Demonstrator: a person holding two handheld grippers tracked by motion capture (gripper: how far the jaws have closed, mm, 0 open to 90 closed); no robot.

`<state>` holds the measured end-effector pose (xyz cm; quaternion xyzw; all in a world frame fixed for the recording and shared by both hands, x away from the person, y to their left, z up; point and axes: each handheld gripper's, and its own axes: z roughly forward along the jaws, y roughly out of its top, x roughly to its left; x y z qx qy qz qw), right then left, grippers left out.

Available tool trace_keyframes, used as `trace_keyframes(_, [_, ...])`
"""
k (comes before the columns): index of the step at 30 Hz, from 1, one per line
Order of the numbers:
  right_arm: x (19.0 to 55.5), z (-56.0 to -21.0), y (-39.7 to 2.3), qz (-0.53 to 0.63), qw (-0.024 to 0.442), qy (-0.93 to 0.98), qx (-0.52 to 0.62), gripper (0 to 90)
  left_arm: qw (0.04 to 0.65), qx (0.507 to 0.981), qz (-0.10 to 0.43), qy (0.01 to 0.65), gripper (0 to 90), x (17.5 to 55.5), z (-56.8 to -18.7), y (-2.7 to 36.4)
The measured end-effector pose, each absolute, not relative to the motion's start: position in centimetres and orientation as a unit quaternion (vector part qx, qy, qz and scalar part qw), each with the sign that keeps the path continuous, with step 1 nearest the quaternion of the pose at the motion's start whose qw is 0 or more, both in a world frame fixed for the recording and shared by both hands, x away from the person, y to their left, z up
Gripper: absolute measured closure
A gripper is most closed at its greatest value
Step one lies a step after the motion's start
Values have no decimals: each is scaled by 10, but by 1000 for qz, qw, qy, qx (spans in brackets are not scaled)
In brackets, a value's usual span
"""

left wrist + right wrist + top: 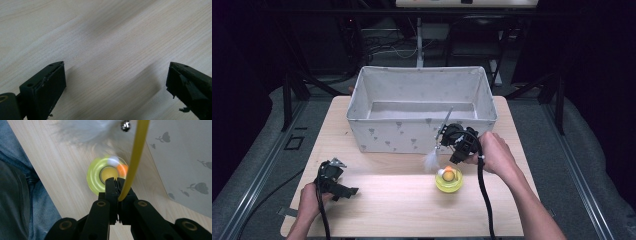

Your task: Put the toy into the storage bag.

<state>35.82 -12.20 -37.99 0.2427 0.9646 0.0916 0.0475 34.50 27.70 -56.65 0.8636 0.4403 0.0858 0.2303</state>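
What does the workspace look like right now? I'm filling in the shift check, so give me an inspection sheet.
Surface: pale wooden table, bare at the left.
Job's things: cat wand toy, yellow rod with white feather and bell; yellow-green disc toy.
Clutter: white fabric bin, seemingly empty.
Grippers: right gripper shut on the rod; left gripper open over bare wood.
Cables: black cable trailing from the right gripper.
Surroundings: dark room, metal stands behind.
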Motion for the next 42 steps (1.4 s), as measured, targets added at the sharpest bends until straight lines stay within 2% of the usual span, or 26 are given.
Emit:
trace_keyframes(14, [364, -368, -119, 95, 42, 965, 242, 879, 232, 863, 84, 441, 28, 345, -567, 277])
trace_keyframes(42, [377, -322, -124, 106, 50, 961, 249, 879, 232, 862, 85, 443, 31, 344, -567, 278])
